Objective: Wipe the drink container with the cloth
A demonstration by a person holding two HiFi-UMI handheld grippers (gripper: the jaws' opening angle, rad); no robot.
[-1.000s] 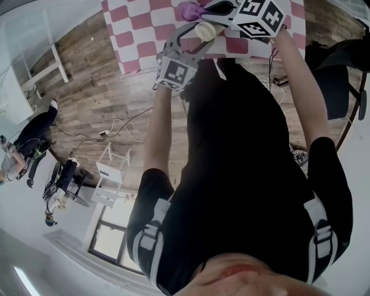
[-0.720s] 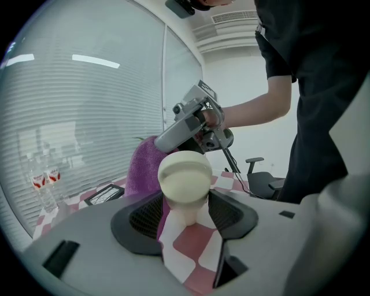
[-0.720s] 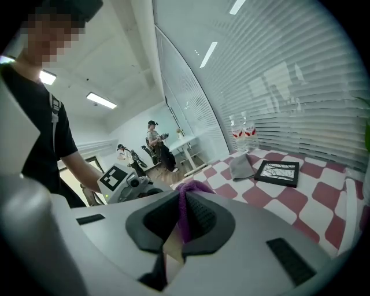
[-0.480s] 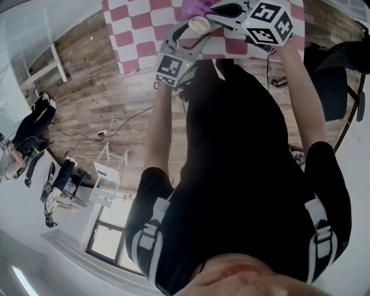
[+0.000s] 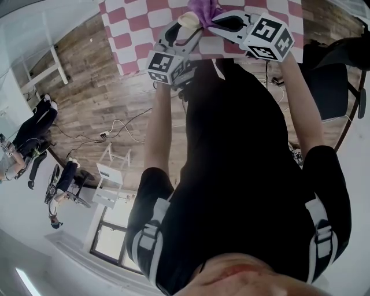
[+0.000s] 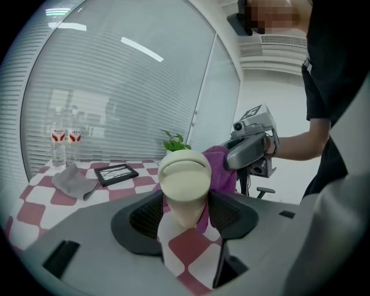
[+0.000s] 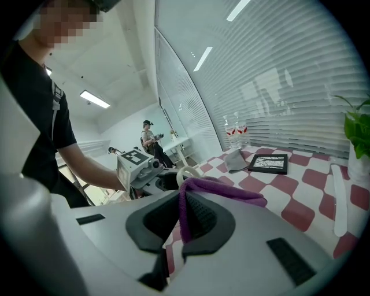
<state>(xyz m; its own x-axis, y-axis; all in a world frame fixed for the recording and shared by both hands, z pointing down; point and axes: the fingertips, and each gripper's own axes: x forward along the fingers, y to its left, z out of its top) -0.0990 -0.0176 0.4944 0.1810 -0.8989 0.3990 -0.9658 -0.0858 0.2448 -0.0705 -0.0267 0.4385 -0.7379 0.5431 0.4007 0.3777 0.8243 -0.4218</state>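
A cream drink container [image 6: 184,184] sits between the pads of my left gripper [image 6: 185,213], which is shut on it with its rounded end facing the camera. In the head view the container [image 5: 189,20] is held over the checked table's near edge by the left gripper [image 5: 184,32]. My right gripper [image 7: 188,218] is shut on a purple cloth [image 7: 215,191] that drapes over its jaws. The cloth [image 6: 222,171] lies against the container's far side, with the right gripper [image 6: 250,149] just behind it. The head view shows the right gripper [image 5: 218,20] and the cloth [image 5: 202,8] beside the container.
On the red and white checked table [image 5: 136,32] lie a grey rag [image 6: 73,180] and a black picture frame [image 6: 116,173]. Two water bottles [image 6: 60,142] and a potted plant [image 6: 174,141] stand by the window blinds. Another person [image 7: 149,137] stands far back.
Both grippers have shifted further over the table. The left gripper has rolled, turning the container, and the cloth now sits closer against it.
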